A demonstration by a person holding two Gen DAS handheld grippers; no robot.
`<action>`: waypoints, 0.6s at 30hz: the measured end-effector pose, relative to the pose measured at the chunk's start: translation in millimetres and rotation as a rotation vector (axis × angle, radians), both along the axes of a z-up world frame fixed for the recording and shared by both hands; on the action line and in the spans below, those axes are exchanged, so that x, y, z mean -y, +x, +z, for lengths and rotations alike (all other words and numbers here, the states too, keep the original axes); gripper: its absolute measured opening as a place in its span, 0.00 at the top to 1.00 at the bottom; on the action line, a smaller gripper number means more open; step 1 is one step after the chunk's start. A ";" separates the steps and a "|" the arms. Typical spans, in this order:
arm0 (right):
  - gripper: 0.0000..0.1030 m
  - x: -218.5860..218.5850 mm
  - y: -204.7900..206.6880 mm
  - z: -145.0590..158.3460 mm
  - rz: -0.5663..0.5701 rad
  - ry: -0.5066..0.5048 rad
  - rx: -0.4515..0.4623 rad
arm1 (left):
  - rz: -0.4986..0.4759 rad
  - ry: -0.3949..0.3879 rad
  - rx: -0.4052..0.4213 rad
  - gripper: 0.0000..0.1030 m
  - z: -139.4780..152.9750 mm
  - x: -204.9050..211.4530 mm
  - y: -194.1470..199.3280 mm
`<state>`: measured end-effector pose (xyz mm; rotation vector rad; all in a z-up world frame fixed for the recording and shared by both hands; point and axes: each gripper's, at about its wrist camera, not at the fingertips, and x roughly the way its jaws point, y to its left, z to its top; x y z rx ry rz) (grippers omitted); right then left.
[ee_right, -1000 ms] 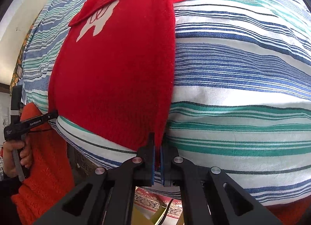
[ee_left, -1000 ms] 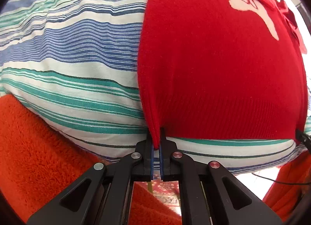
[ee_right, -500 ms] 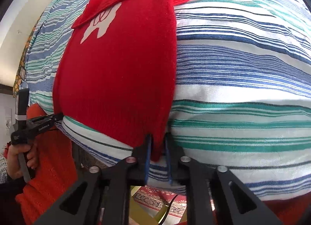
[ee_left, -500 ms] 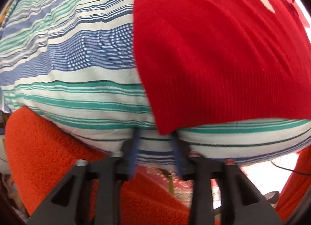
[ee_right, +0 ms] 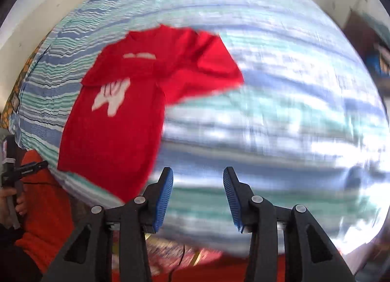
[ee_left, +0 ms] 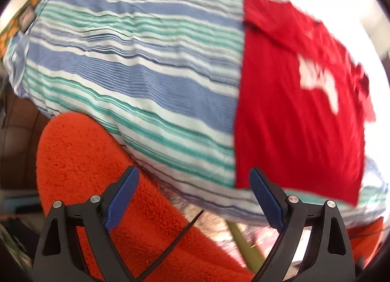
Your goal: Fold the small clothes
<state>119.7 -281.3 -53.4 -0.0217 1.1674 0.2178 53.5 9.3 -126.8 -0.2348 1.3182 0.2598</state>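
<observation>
Both grippers have let go of the red shirt's [ee_right: 109, 135] near hem and lifted away. The left gripper [ee_left: 192, 199] is spreading wide and the right gripper [ee_right: 198, 194] is parting too, nothing between either pair of jaws. The shirt lies flat on the striped sheet [ee_left: 136, 82], hem near the near edge, one sleeve out to the right. That step looks finished; open sheet remains right and left for the next fold.
</observation>
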 end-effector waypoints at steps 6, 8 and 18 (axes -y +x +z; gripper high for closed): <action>0.58 -85.1 86.7 -59.8 0.190 0.028 0.008 | 0.025 -0.006 0.017 0.10 9.2 -46.5 0.7; 0.58 -94.4 109.4 -82.0 0.170 0.011 0.015 | 0.038 -0.012 0.014 0.10 8.7 -53.9 -2.0; 0.99 3.5 119.3 -71.7 -0.040 0.142 0.085 | 0.055 -0.007 -0.017 0.10 3.2 -59.8 -7.7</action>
